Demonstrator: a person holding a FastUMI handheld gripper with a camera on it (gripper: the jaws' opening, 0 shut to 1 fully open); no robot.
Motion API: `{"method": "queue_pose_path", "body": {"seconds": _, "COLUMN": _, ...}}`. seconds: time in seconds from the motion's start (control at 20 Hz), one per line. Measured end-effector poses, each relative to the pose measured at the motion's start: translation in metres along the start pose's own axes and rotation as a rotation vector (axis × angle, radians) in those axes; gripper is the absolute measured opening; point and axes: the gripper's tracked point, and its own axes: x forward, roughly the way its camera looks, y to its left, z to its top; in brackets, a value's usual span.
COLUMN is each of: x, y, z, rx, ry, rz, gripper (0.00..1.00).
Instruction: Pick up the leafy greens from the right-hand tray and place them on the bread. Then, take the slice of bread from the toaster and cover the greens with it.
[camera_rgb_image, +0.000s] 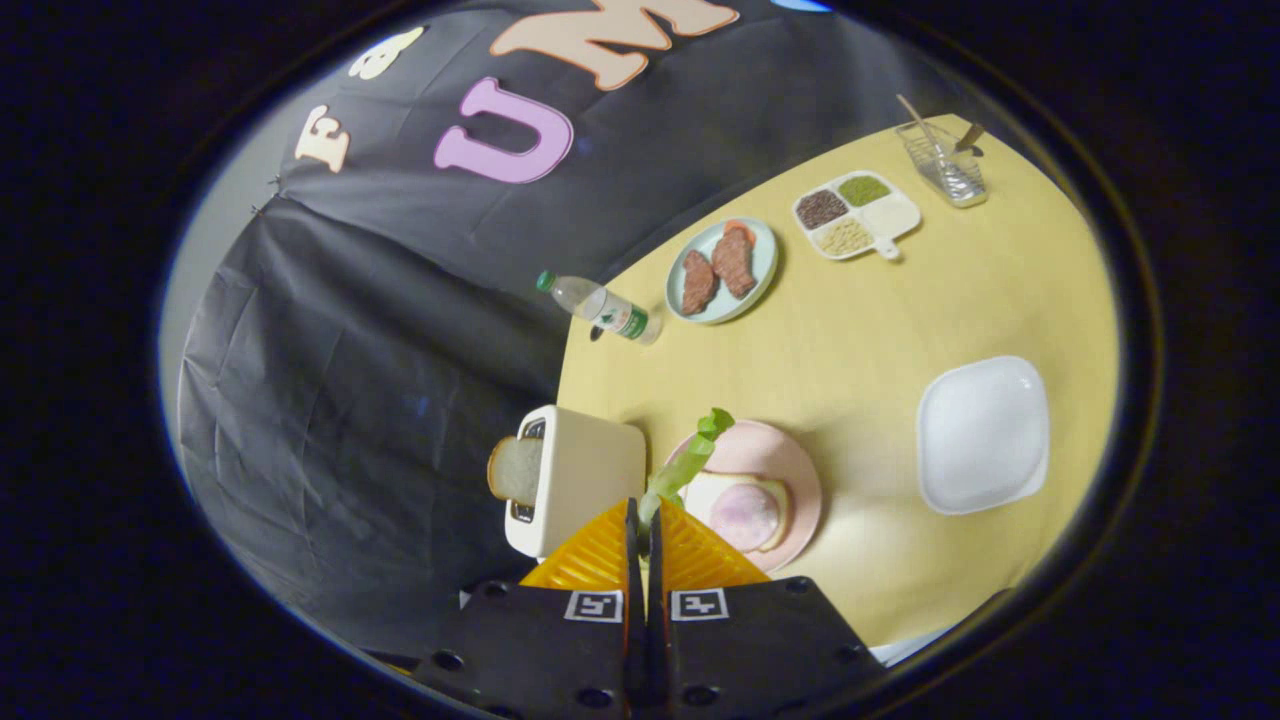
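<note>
The claw (642, 520), pinching the leafy greens (690, 462), hangs over the bread (745, 512) on a pink plate (790, 470) near the counter (860, 330) edge beside the toaster (575, 480); releasing low and centred should keep leaves on the slice.

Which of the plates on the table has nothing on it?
The white square plate, beyond the tongs, which grip the leafy greens. The pink plate holds bread, the pale blue plate meat.

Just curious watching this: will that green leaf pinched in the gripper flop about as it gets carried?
Probably a little. The leafy greens stick out stiffly from the gripper, curling just at the tip, so they seem springy. They look thin and light, and might slide off the ham-topped bread.
</note>
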Motion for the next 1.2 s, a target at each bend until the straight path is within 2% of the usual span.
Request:
{"method": "queue_pose_path", "body": {"seconds": 0.4, "x": 0.069, "y": -0.01, "z": -0.05, "rx": -0.017, "ry": 0.116, "rz": -0.068, "gripper": 0.04}}
{"method": "queue_pose_path", "body": {"seconds": 0.6, "x": 0.081, "y": -0.042, "z": -0.06, "rx": -0.026, "ry": 0.137, "rz": -0.155, "gripper": 0.04}}
{"method": "queue_pose_path", "body": {"seconds": 0.8, "x": 0.085, "y": -0.079, "z": -0.065, "rx": -0.101, "ry": 0.14, "rz": -0.274, "gripper": 0.04}}
{"method": "queue_pose_path", "body": {"seconds": 1.05, "x": 0.08, "y": -0.099, "z": -0.065, "rx": -0.16, "ry": 0.127, "rz": -0.345, "gripper": 0.08}}
{"method": "queue_pose_path", "body": {"seconds": 1.1, "x": 0.079, "y": -0.105, "z": -0.068, "rx": -0.172, "ry": 0.138, "rz": -0.371, "gripper": 0.13}}
{"method": "queue_pose_path", "body": {"seconds": 1.15, "x": 0.077, "y": -0.108, "z": -0.069, "rx": -0.182, "ry": 0.148, "rz": -0.386, "gripper": 0.13}}
{"method": "queue_pose_path", "body": {"seconds": 1.2, "x": 0.074, "y": -0.111, "z": -0.072, "rx": -0.19, "ry": 0.155, "rz": -0.403, "gripper": 0.22}}
